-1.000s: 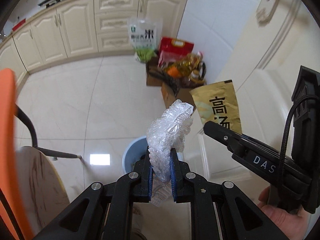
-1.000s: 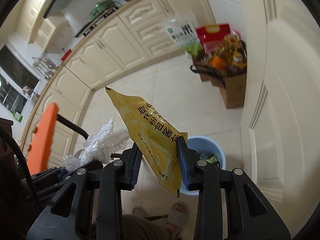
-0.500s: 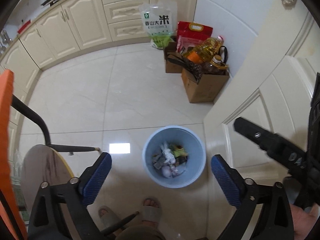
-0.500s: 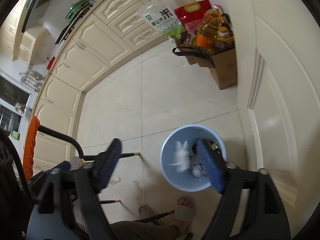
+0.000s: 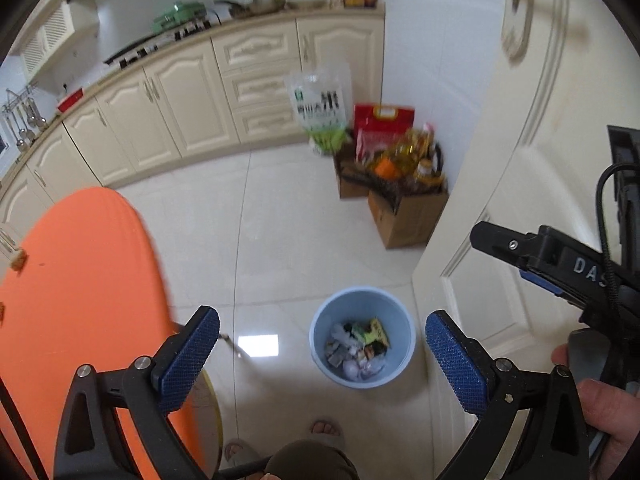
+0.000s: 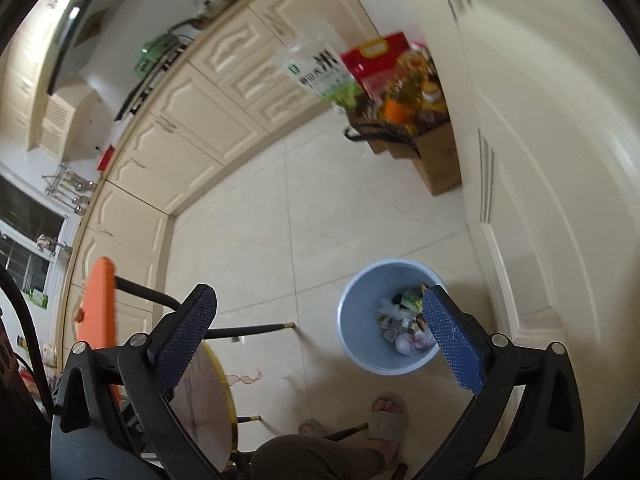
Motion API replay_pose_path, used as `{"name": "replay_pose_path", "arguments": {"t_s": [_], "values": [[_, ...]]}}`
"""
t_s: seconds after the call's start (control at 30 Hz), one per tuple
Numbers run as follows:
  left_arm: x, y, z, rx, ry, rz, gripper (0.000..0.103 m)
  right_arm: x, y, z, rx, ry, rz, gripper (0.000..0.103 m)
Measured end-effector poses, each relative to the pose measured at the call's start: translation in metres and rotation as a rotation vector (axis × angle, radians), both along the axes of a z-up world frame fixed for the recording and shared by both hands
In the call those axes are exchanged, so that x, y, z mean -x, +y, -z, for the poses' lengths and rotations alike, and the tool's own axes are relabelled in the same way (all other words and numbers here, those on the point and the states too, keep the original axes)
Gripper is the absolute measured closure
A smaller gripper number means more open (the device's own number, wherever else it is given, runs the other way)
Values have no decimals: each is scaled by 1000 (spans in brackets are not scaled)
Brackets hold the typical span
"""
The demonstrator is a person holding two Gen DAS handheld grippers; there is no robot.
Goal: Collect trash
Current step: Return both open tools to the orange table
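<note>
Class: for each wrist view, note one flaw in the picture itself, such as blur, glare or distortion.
Left wrist view: fisheye bends the cabinets; glare patch on the floor tiles; door handle smeared. Right wrist view: rice bag motion-blurred; door bowed.

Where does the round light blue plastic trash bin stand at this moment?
The round light blue plastic trash bin stands on the pale tiled floor, beside the cream panelled door. In the left wrist view it shows low and centre, nearer than the brown cardboard box.

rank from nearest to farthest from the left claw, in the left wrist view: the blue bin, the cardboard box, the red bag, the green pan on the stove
From the left claw:
1. Blue bin, on the floor just beyond the open claw.
2. Cardboard box, against the door on the right.
3. Red bag, behind the box by the wall.
4. Green pan, on the counter, upper left.
</note>
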State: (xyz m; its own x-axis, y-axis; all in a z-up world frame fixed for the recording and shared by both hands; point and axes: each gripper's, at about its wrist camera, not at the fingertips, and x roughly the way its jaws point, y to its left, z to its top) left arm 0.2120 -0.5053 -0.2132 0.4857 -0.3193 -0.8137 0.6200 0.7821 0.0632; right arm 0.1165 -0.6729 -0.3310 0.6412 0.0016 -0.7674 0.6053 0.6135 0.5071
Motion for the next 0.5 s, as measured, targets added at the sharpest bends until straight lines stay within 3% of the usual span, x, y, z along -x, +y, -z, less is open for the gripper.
{"name": "replay_pose_path", "arguments": {"t_s": [0.2,0.5], "values": [[25,68,-40,105,-89,-45,1,-2,45,-74,141,-66,-57,0],[62,194,-73,218,-188,-209,1,-19,159,-177,410,-120,-158,0]]}}
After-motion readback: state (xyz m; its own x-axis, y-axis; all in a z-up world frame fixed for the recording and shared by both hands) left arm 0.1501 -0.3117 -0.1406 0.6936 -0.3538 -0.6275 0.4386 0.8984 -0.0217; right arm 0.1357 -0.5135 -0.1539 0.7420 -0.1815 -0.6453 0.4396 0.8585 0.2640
